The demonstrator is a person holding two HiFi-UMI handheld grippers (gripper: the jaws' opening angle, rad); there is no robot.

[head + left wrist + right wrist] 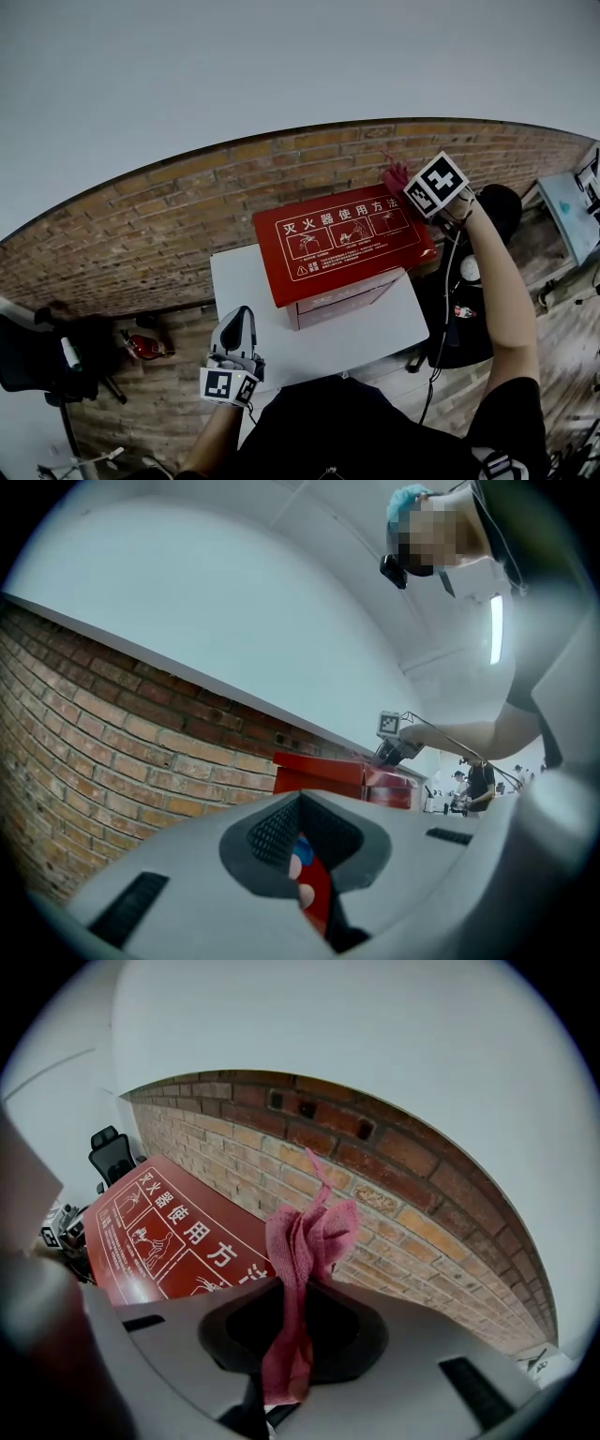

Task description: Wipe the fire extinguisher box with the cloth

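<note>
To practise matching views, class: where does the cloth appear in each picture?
Head view: cloth upper right, by the far corner of the box.
Left gripper view: too small to make out.
Right gripper view: centre, between the jaws.
Shared landmark: the box.

From the head we looked steeply down over the surface [251, 281]. Both jaw cameras faced the brick wall [169, 225], low and near, sharing the red box [342, 239].

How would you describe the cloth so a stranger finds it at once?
Start at the brick wall, then the red fire extinguisher box on the white table. At the box's far right corner, the right tongs pinch the cloth: a small crumpled pink rag, the only soft thing there.
</note>
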